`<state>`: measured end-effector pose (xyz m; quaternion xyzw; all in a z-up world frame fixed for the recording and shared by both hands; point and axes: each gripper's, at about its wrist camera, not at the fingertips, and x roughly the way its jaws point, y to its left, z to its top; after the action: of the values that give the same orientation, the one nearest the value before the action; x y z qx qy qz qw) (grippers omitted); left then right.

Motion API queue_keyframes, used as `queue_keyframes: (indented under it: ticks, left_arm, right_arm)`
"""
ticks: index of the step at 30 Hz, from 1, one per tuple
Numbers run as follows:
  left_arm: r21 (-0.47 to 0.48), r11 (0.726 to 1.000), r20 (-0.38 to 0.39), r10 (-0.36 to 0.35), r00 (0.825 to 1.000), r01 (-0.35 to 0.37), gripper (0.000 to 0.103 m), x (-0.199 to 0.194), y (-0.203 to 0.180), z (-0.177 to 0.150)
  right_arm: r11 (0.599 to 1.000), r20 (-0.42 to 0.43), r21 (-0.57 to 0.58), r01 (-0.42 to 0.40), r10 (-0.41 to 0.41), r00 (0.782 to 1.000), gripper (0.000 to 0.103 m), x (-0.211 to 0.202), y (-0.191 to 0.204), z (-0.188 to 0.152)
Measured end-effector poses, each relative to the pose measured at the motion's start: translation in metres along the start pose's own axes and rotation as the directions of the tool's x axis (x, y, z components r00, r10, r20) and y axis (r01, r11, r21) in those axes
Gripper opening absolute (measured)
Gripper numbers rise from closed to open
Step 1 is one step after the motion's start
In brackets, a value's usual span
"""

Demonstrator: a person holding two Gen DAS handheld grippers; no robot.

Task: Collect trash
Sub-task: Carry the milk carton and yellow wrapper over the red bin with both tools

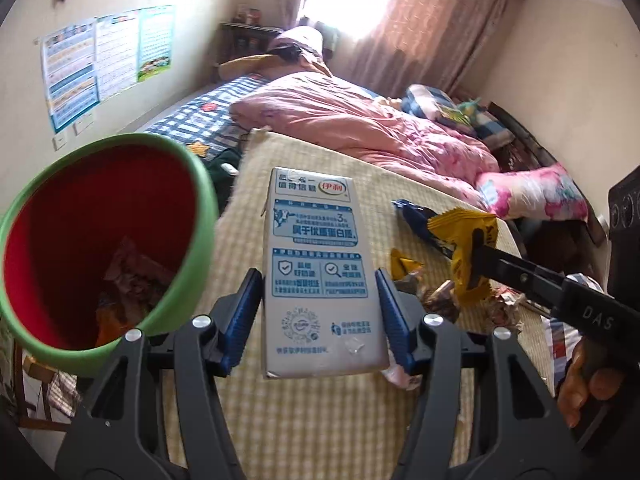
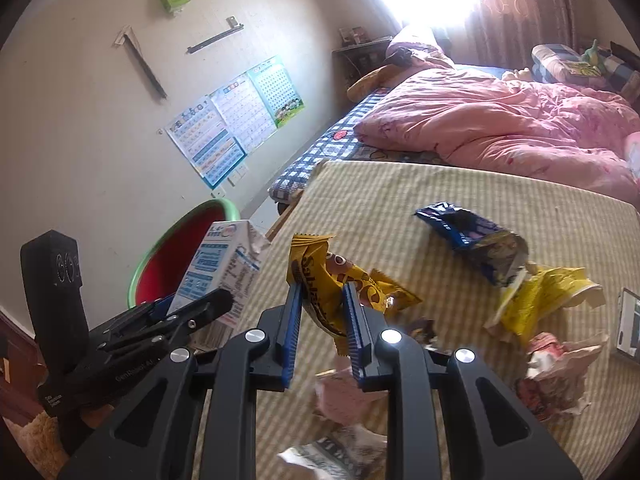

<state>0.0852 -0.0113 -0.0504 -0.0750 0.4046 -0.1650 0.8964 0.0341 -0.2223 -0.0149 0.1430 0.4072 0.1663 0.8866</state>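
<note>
bedroom table [image 2: 400,200], wrappers [image 2: 540,304], bin [image 1: 188,184] alongside

The left gripper [image 1: 320,296] is raised above the table, its two blue-padded fingers [image 1: 244,316] pressed against the long sides of a milk carton [image 1: 316,264] held upright between them. The right gripper [image 2: 322,320] is clamped on a yellow snack wrapper [image 2: 320,280], jaws drawn narrow. A bare hand [image 1: 580,384] (only partly seen at the frame's edge) grips the right tool's handle, the two grippers close together side by side.
</note>
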Motion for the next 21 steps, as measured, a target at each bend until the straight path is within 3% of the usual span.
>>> queue_keyframes:
  ticks: [21]
  left_arm:
    - [-0.024,0.998,0.069,0.057,0.996,-0.056,0.055,-0.036,0.056,0.0]
  right_arm:
    - [0.999,-0.011,-0.037,-0.035,0.035,0.999,0.022,0.027,0.072,-0.001]
